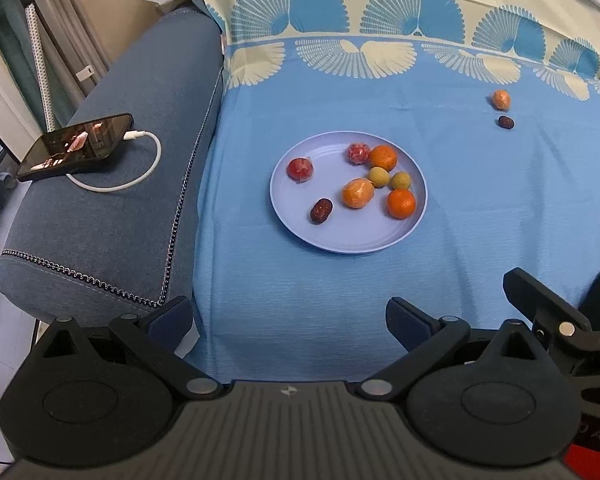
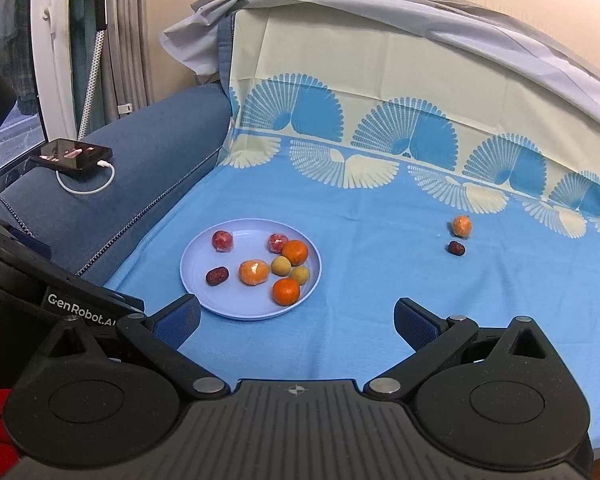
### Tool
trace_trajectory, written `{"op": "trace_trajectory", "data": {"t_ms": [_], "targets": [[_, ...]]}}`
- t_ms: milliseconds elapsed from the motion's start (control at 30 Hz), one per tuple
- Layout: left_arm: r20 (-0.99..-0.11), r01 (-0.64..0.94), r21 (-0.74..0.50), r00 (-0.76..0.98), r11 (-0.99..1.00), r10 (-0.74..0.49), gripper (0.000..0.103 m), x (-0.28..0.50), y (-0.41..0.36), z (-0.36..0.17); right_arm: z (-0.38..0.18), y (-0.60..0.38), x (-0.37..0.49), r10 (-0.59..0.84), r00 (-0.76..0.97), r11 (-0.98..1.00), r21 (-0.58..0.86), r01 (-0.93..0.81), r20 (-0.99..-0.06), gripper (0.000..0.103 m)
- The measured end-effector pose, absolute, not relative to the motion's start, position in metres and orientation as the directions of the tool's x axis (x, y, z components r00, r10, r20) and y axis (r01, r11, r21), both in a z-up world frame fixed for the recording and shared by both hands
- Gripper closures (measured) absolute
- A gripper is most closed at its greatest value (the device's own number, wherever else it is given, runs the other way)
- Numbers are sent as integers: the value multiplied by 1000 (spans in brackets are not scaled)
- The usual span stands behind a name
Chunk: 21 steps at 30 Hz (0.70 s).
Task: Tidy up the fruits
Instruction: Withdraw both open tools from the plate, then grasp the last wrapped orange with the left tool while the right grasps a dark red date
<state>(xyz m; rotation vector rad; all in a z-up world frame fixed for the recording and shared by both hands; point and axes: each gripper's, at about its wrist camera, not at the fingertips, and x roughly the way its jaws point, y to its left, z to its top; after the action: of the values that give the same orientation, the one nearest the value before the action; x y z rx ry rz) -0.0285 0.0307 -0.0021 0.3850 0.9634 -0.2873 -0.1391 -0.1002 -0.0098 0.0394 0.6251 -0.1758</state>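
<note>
A pale blue plate [image 1: 332,236] [image 2: 228,304] sits on the blue cloth and holds several fruits: oranges, two yellow-green fruits, two wrapped red fruits and a dark red date [image 1: 321,211] [image 2: 217,276]. Off the plate, at the far right, lie a wrapped orange fruit [image 1: 501,99] [image 2: 461,226] and a second dark date [image 1: 506,122] [image 2: 457,248]. My left gripper [image 1: 290,318] is open and empty, near the cloth's front edge. My right gripper [image 2: 298,320] is open and empty, just in front of the plate.
A blue sofa arm [image 1: 112,216] [image 2: 140,184] runs along the left. A black phone [image 1: 76,146] [image 2: 74,154] with a white cable lies on it. The patterned cloth rises up the backrest [image 2: 380,92] behind the fruit.
</note>
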Motion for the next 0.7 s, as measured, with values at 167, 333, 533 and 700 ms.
{"op": "trace_trajectory", "data": {"t_ms": [167,333,533,700], "targets": [[-837,406,194,543,893,-65,0,-28,30,-3,-11,-101,-138,-151,795,984,-11,179,-587,1],[-843,406,193,535,893,-61,0,-27,29,-5,-13,-101,-136,-146,791,984,-4,178,-594,1],[-849,412,197,526,890,-55,0,-23,29,-10,-19,-105,-131,-136,781,983,13,181,-610,1],[-862,407,204,506,890,-34,0,-14,27,-18,-30,-118,-121,-156,764,974,31,225,-626,1]]}}
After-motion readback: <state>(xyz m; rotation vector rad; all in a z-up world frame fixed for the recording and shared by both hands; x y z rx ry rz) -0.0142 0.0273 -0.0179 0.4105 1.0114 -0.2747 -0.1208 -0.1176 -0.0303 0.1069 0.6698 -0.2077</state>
